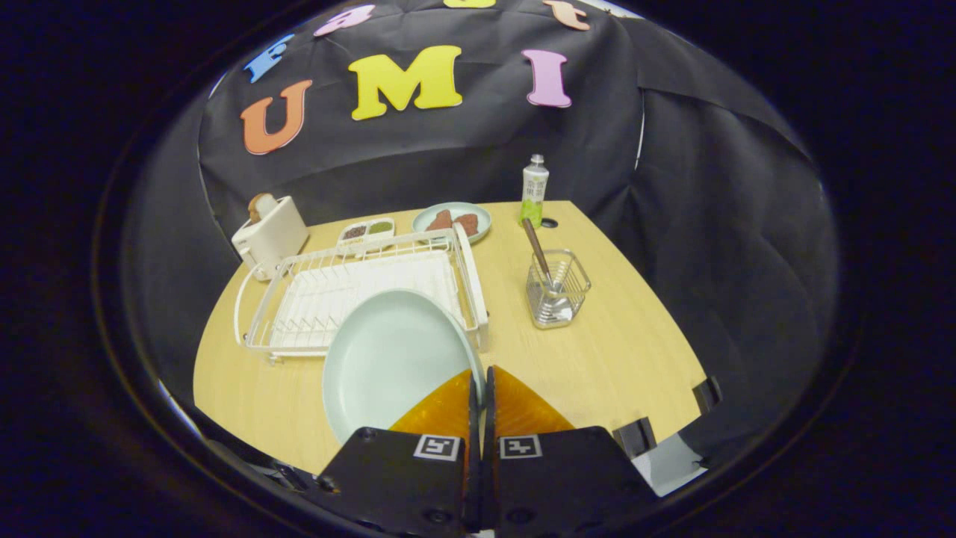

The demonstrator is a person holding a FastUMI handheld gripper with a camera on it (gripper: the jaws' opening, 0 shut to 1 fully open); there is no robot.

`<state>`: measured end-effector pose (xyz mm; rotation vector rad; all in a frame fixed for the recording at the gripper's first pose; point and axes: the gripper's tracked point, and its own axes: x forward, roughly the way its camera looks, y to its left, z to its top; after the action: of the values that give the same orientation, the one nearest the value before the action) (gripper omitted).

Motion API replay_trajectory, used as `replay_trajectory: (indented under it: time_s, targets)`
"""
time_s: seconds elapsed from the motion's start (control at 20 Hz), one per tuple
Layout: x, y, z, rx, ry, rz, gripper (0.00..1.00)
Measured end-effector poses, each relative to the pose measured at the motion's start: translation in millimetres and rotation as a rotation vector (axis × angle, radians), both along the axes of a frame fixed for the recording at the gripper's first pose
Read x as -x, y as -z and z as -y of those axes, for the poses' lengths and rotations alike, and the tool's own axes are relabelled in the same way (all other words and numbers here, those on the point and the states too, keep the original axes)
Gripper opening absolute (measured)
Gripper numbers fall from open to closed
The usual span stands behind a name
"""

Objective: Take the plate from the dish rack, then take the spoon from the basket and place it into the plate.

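Note:
My gripper (pixel 480 373) is shut on the rim of a pale mint plate (pixel 388 359), pinching its right edge between both fingers. The plate hangs tilted in front of the white wire dish rack (pixel 314 299), covering the rack's near right corner. To the right of the rack, beyond my fingers, stands a small wire basket (pixel 558 291) on the wooden table (pixel 627 351). A spoon with a brown handle (pixel 536 254) leans upright in it, bowl down.
Behind the rack are a white toaster (pixel 270 233) with bread in it, a small two-part dish (pixel 366 230), a plate of brown food (pixel 452 220) and a green-and-white bottle (pixel 533 192). Bare tabletop lies to the right of my fingers.

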<state>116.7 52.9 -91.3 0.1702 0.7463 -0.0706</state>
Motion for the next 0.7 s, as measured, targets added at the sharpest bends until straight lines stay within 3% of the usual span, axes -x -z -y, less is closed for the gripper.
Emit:
replay_trajectory:
  time_s: [0.45,0.7]
  targets:
    - [-13.4,113.7,0.8,-0.181,-0.015,-0.172,0.06]
    - [-20.1,142.0,7.5,-0.160,-0.030,-0.202,0.06]
